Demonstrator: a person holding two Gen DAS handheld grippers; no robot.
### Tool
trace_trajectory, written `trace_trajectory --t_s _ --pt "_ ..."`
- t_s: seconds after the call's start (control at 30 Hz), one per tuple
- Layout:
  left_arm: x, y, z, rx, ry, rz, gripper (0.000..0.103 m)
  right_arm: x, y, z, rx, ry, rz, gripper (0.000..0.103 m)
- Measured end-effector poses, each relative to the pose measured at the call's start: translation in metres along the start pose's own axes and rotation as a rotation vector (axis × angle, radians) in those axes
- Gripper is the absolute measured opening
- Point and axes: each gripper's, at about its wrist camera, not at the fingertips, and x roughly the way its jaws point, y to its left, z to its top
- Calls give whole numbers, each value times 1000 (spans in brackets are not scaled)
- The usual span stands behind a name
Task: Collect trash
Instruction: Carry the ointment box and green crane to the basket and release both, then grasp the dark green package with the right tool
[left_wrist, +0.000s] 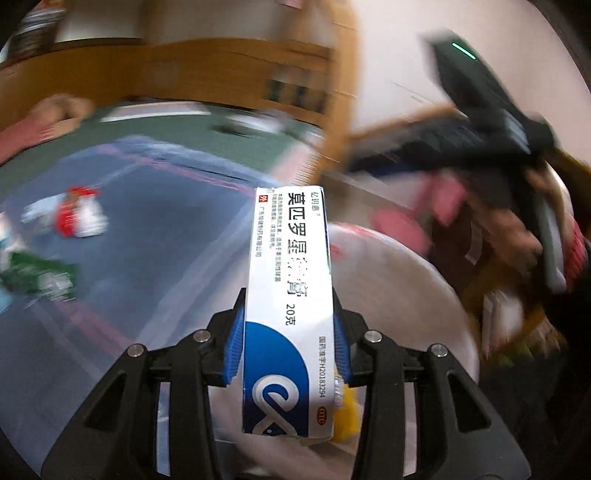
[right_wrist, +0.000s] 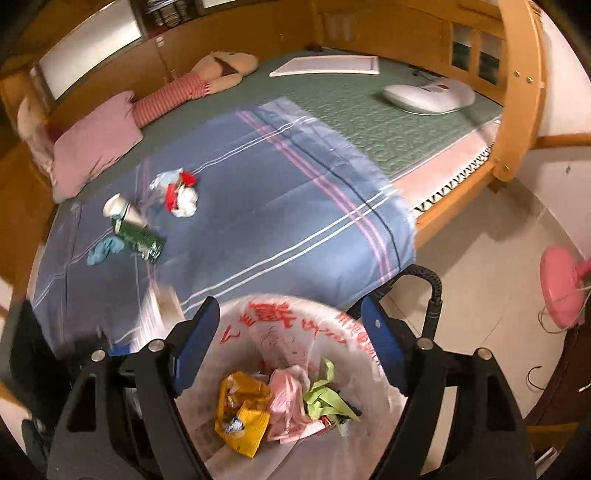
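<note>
My left gripper (left_wrist: 288, 347) is shut on a white and blue medicine box (left_wrist: 288, 288), which stands lengthwise between the blue pads. Just beyond it is the trash bin (left_wrist: 399, 295), lined with a white bag. My right gripper (right_wrist: 291, 343) is open and empty over the same bin (right_wrist: 354, 332), whose bag has red print. Inside lie a yellow packet (right_wrist: 243, 410), a pink bag (right_wrist: 288, 402) and green paper (right_wrist: 325, 398). On the blue sheet (right_wrist: 277, 221) lie a red and white wrapper (right_wrist: 181, 192), a paper cup (right_wrist: 118, 208), a green pack (right_wrist: 142, 240) and a blue scrap (right_wrist: 105, 249).
The bed has a wooden frame (right_wrist: 517, 110) along its far and right sides. On it lie a pink pillow (right_wrist: 96, 144), a striped plush toy (right_wrist: 192, 85), a white flat device (right_wrist: 428, 96) and a white board (right_wrist: 325, 66). A pink fan base (right_wrist: 561, 291) stands on the tiled floor at the right.
</note>
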Motion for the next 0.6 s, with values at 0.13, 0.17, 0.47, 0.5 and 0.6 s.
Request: trace_trajectory --t_s 0.13,0.17,0.47,0.5,0.6 --pt "12 -23 -3 90 47 -98 76 14 1 -3 3 41 7 78" --pt "13 -25 -4 102 50 -71 87 16 1 -4 5 47 8 78" --pt "-15 43 1 -220 -78 374 94 25 16 5 46 21 7 78" --pt "-21 60 -2 -303 -82 527 94 28 19 7 37 24 8 78" --pt "-35 97 -16 -460 -14 973 94 44 47 11 -30 31 6 78"
